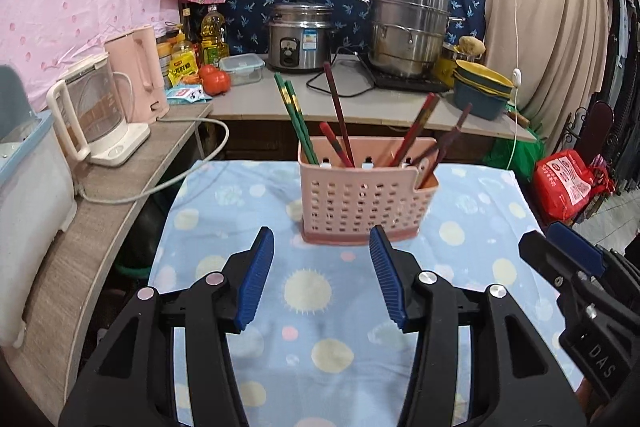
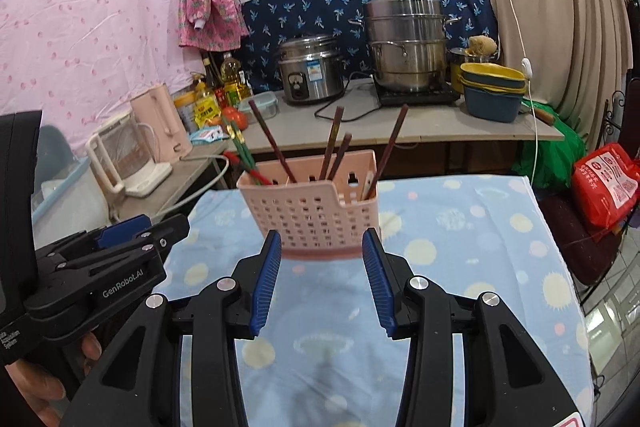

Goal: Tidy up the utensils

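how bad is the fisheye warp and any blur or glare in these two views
Left wrist view: dark vignette corners, counter edge bows strongly, pink utensil basket sharp. Right wrist view: same curved warp, basket sharp, mild glare on the steel steamer pot, no motion blur.

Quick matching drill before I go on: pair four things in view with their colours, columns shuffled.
Things:
1. utensil basket
2. leftmost chopsticks
3. stacked bowls, rim
4. cloth under the basket

Colours:
A. green
B. light blue with pale dots
C. pink
D. yellow

Pairs: 1-C, 2-A, 3-D, 4-B
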The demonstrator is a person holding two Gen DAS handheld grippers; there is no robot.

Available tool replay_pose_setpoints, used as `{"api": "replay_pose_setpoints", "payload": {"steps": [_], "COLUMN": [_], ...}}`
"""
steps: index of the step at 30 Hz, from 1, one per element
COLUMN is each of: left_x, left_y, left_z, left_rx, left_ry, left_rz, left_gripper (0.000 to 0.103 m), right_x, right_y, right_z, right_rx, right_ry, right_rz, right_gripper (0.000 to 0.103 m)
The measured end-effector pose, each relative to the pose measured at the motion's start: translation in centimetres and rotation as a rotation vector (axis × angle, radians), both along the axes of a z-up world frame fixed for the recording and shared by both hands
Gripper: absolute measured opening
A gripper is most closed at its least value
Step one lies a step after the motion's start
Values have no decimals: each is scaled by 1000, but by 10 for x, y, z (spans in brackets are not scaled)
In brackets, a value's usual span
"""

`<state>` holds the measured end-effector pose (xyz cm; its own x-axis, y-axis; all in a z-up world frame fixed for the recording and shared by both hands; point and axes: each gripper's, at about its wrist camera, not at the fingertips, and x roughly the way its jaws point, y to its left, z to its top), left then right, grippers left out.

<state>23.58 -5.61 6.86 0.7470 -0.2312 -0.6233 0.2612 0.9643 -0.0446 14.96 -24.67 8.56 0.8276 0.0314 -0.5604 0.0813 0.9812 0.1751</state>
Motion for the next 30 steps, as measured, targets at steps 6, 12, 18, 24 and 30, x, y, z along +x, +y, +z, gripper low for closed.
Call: {"api": "replay_pose_setpoints", "payload": {"steps": [6, 12, 18, 24, 30], "left_x": [-24, -39, -48, -52, -54], "left_y": [-2, -5, -5, -3, -1], "left_z": [-12, -23, -31, -38, -44], "left_rx": [10, 27, 34, 40, 48], "left_ry": [24, 45, 61, 77, 89], "left_rz": [4, 7, 10, 19, 29], "left_gripper": [48, 54, 57, 59, 64], "right_x": [-24, -37, -45, -47, -47], "right_y": [4, 7, 7, 8, 10], "right_z": [-13, -21, -28, -34, -39], "right_rx": [4, -16, -24, -30, -49], "right_ry": [51, 85, 113, 139, 159], "right_rz": [0, -3, -17, -25, -25], "right_gripper": [41, 41, 41, 41, 43]}}
